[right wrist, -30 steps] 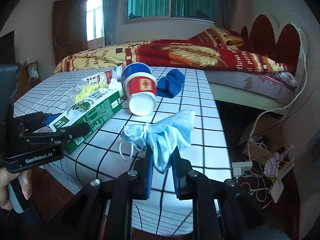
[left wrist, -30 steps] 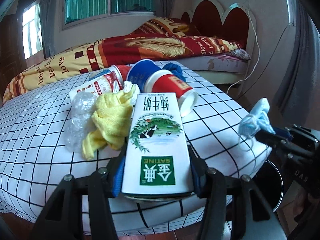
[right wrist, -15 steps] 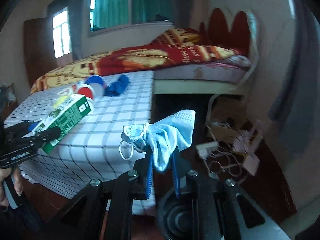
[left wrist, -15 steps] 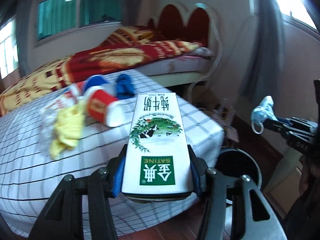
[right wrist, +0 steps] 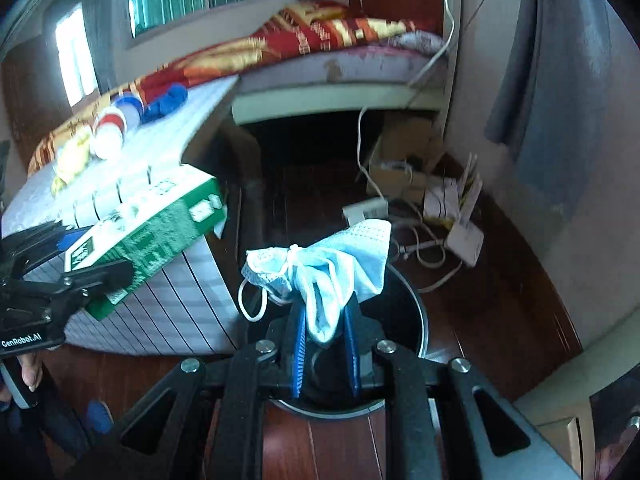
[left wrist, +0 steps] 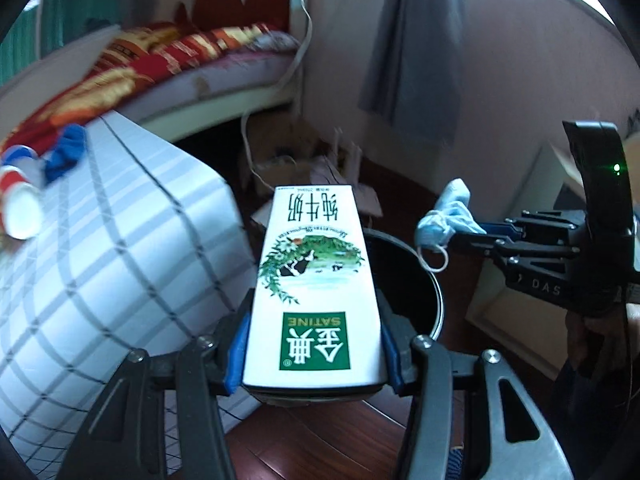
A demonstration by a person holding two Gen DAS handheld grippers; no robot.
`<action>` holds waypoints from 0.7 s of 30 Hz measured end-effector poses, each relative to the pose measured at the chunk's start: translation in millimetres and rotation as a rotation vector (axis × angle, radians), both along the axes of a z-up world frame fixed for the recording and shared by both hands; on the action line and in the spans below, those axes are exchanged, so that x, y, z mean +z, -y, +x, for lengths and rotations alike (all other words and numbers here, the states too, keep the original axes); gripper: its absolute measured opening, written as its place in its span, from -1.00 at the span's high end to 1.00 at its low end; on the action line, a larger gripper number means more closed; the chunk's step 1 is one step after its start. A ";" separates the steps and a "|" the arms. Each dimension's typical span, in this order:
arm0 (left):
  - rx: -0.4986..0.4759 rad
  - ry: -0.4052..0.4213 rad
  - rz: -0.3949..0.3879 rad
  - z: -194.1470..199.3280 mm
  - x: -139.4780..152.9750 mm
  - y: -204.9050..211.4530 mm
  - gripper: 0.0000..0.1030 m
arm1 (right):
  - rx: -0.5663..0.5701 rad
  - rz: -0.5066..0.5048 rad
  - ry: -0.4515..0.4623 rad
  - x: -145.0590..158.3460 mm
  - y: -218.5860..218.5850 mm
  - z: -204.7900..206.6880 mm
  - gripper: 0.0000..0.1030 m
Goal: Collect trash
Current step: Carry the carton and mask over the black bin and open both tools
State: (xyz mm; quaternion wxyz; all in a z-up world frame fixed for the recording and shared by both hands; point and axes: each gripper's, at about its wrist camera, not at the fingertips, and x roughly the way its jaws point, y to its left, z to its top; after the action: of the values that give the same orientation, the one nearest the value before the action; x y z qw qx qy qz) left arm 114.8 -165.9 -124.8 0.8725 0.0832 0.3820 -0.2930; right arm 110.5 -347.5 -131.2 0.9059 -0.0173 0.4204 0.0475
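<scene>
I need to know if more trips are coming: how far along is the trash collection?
Nothing visibly binned yet. In hand: the left gripper holds the milk carton, the right gripper the face mask, both near the black bin. Left on the table: paper cups, yellow cloth, blue cloth.

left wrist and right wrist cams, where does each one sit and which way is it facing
Left wrist: on the left gripper, angled down past its milk carton at the black bin; the right gripper shows.
Right wrist: on the right gripper, angled down past its face mask into the bin; the left gripper and a hand show.
Shared: carton, mask, bin, checked table.
</scene>
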 end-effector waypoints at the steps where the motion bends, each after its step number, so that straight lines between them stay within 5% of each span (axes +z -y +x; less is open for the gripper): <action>1: -0.015 -0.022 0.012 2.9 -7.5 6.9 -0.05 | 0.003 0.002 -0.016 -7.3 2.8 1.8 0.64; 11: -0.046 -0.173 0.044 33.2 -52.9 26.4 -0.13 | 0.094 -0.011 -0.174 -72.3 9.8 28.5 0.60; 12: -0.033 -0.187 0.045 41.0 -57.7 27.3 -0.24 | 0.100 -0.041 -0.195 -81.5 9.7 32.8 0.23; 13: -0.017 -0.206 0.046 44.6 -61.5 26.1 -0.44 | 0.077 -0.077 -0.214 -88.6 12.4 36.9 -0.52; 14: 0.001 -0.219 0.050 47.0 -64.6 24.6 -0.53 | 0.063 -0.086 -0.220 -91.8 14.4 37.4 -0.82; 17: 0.031 -0.205 0.062 42.0 -62.8 18.4 -0.88 | 0.018 -0.058 -0.225 -94.8 29.3 37.6 -0.93; 21: 0.080 -0.147 0.083 30.3 -48.7 4.6 -0.95 | -0.025 -0.024 -0.182 -79.1 37.2 33.3 -1.00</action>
State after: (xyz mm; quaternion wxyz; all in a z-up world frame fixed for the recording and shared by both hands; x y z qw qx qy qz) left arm 145.0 -170.5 -173.5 0.8488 0.0822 0.4599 -0.2473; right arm 143.7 -384.8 -210.3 0.8643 -0.0183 0.5015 0.0326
